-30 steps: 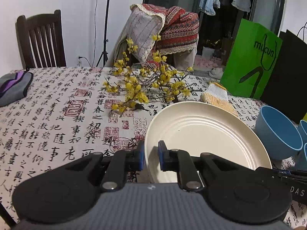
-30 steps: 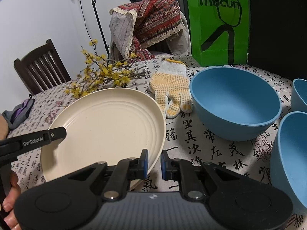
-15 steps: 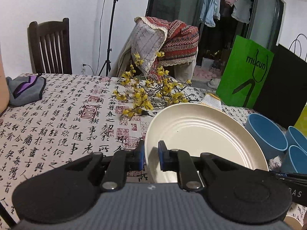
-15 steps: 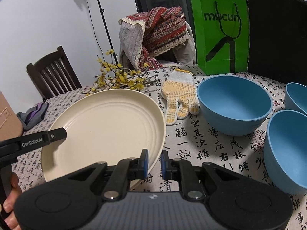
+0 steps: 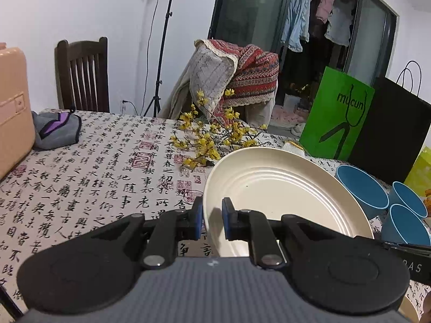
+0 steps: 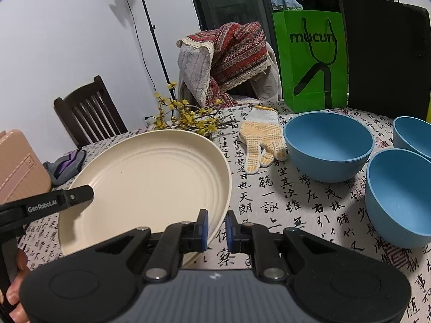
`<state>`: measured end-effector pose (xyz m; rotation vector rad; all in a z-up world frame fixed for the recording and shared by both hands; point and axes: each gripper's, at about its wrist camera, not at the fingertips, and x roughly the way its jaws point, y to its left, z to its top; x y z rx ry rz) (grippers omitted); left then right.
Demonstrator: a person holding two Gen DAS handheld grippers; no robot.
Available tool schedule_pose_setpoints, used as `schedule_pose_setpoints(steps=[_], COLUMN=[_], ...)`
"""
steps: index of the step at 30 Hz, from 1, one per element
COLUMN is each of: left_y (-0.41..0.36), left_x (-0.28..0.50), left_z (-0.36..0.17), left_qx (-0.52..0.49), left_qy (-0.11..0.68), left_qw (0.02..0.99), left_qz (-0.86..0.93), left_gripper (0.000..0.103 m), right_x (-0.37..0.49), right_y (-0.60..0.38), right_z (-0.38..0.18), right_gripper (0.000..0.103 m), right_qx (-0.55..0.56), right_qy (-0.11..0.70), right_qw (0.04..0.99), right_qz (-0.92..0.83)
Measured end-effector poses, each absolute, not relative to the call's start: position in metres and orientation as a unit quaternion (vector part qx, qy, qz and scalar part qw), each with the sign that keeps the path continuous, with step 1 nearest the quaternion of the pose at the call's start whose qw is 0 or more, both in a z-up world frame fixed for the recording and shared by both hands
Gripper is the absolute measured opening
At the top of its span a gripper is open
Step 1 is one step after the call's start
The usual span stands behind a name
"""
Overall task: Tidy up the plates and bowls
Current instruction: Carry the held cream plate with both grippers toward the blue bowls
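Now I've got both the left gripper (image 5: 211, 222) and right gripper (image 6: 216, 227) clamped on the round cream ridged plate (image 6: 150, 185), lifted higher off the calligraphy tablecloth (image 5: 89, 188), blue bowls (image 6: 327, 145) at two o'clock, stacking next.

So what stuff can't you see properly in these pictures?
- Knitted glove: left wrist view, mostly hidden behind the cream plate.
- Third blue bowl: right wrist view, cut off by the right edge.
- Pink case: left wrist view, cut off by the left edge.
- Plate's near rim: both views, hidden by each hand-held gripper's body.
- Underside of the plate: unseen in both views.
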<state>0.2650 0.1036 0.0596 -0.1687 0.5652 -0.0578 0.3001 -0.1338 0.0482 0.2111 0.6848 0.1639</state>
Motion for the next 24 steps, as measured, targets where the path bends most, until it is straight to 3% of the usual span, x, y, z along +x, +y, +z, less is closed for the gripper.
schedule_pose_setpoints(steps=[24], left_y=[0.107], left_x=[0.182], left_z=[0.075], left_qx=[-0.105], left_qy=[0.248], left_qw=[0.962], left_qz=[-0.032], left_gripper=[0.015], right_x=[0.228], right_y=[-0.135], right_z=[0.057], right_gripper=[0.013], right_qx=[0.116], right_qy=[0.298], right_qw=[0.944], right_qz=[0.085])
